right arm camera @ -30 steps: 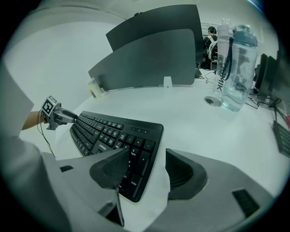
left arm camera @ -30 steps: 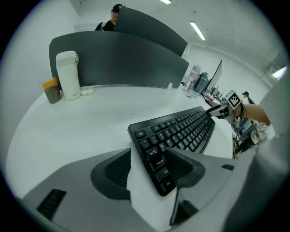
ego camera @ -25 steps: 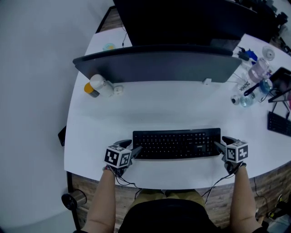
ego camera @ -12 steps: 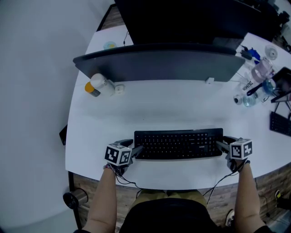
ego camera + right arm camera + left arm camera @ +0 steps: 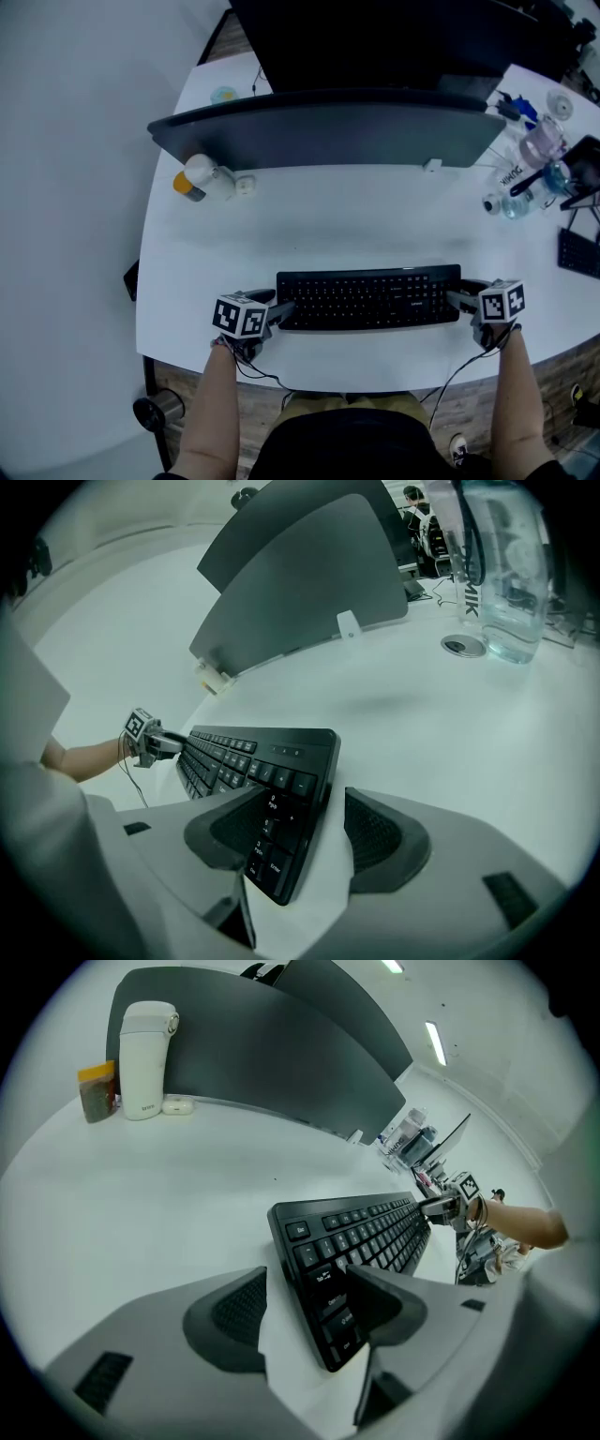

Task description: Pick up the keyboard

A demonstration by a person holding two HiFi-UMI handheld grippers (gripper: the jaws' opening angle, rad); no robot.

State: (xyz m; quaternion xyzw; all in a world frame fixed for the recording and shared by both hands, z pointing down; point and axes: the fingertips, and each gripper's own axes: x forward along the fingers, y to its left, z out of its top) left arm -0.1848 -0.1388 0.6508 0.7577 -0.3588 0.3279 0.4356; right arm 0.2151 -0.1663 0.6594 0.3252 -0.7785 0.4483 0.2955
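A black keyboard (image 5: 367, 298) lies flat on the white desk (image 5: 356, 216), near its front edge. My left gripper (image 5: 270, 306) is at the keyboard's left end. In the left gripper view its jaws straddle the keyboard's (image 5: 361, 1237) near corner: one finger (image 5: 384, 1302) lies over the keys, and the other (image 5: 225, 1309) sits off the edge with white desk showing between. My right gripper (image 5: 461, 296) straddles the right end in the same way. There one finger (image 5: 230, 827) is over the keyboard's (image 5: 253, 757) keys and the other (image 5: 380, 841) stands just outside. Both grippers are open.
A dark grey divider panel (image 5: 328, 131) runs across the desk behind the keyboard. A white bottle (image 5: 208, 173) and an orange-lidded jar (image 5: 185, 185) stand at its left end. Clear water bottles (image 5: 536, 145), cables and a second keyboard (image 5: 579, 255) crowd the right side.
Both grippers stay at the keyboard's ends and the keyboard still rests on the desk. Only the head view has shifted slightly.
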